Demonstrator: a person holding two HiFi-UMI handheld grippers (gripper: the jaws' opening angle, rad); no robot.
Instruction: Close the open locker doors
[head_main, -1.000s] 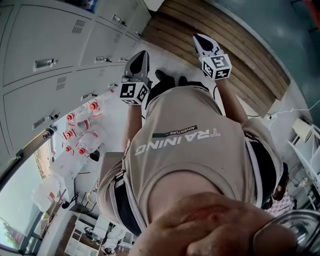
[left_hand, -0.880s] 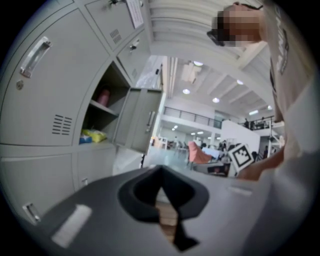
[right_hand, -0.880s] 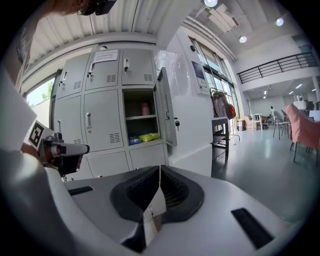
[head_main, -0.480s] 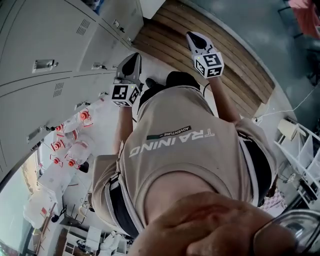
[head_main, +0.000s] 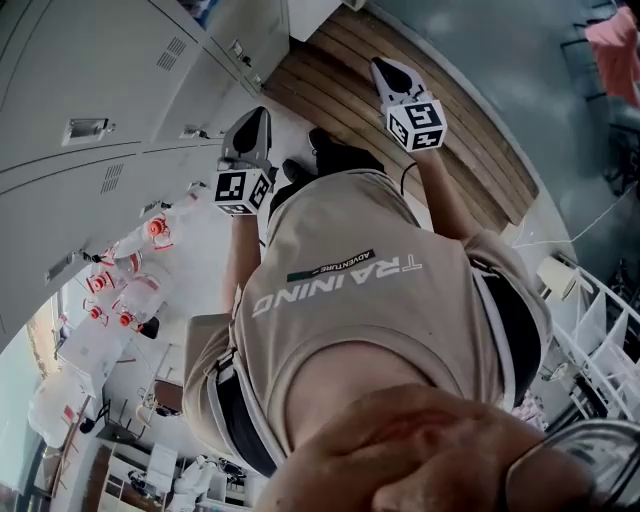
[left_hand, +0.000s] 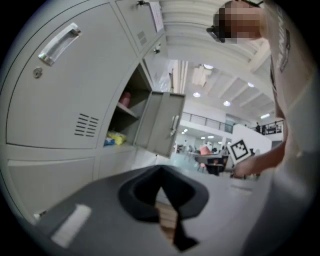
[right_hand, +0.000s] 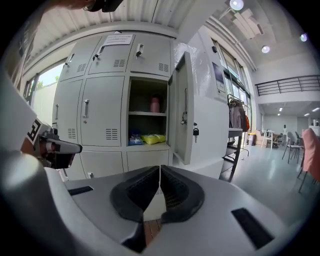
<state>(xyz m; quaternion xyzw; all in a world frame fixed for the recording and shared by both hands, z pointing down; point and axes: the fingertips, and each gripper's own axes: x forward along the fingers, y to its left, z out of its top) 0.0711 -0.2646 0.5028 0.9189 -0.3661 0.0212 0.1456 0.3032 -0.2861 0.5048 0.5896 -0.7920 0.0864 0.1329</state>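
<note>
The grey locker bank (right_hand: 95, 100) has one open compartment (right_hand: 147, 112), and its door (right_hand: 182, 110) swings out to the right. On its shelves are a pink bottle (right_hand: 155, 105) and a yellow bag (right_hand: 154, 138). My right gripper (right_hand: 160, 170) is shut and empty, some way back from that opening. My left gripper (left_hand: 161, 172) is also shut on nothing, close beside the lockers. From there the open compartment (left_hand: 127, 115) and its door (left_hand: 162, 122) lie ahead. In the head view the left gripper (head_main: 252, 118) and the right gripper (head_main: 384, 70) are both held out over the floor, apart from each other.
Closed locker doors (head_main: 100, 90) with handles fill the left side. A padlock (right_hand: 195, 131) hangs at the open door's edge. A clothes rack (right_hand: 235, 112) stands to the right of the lockers. Tables and chairs (right_hand: 277, 137) stand further off in the hall. A wooden floor strip (head_main: 440, 120) runs beneath me.
The head view has swung, so the lockers and floor have shifted in it. Both grippers sit slightly higher in the view and stay shut.
</note>
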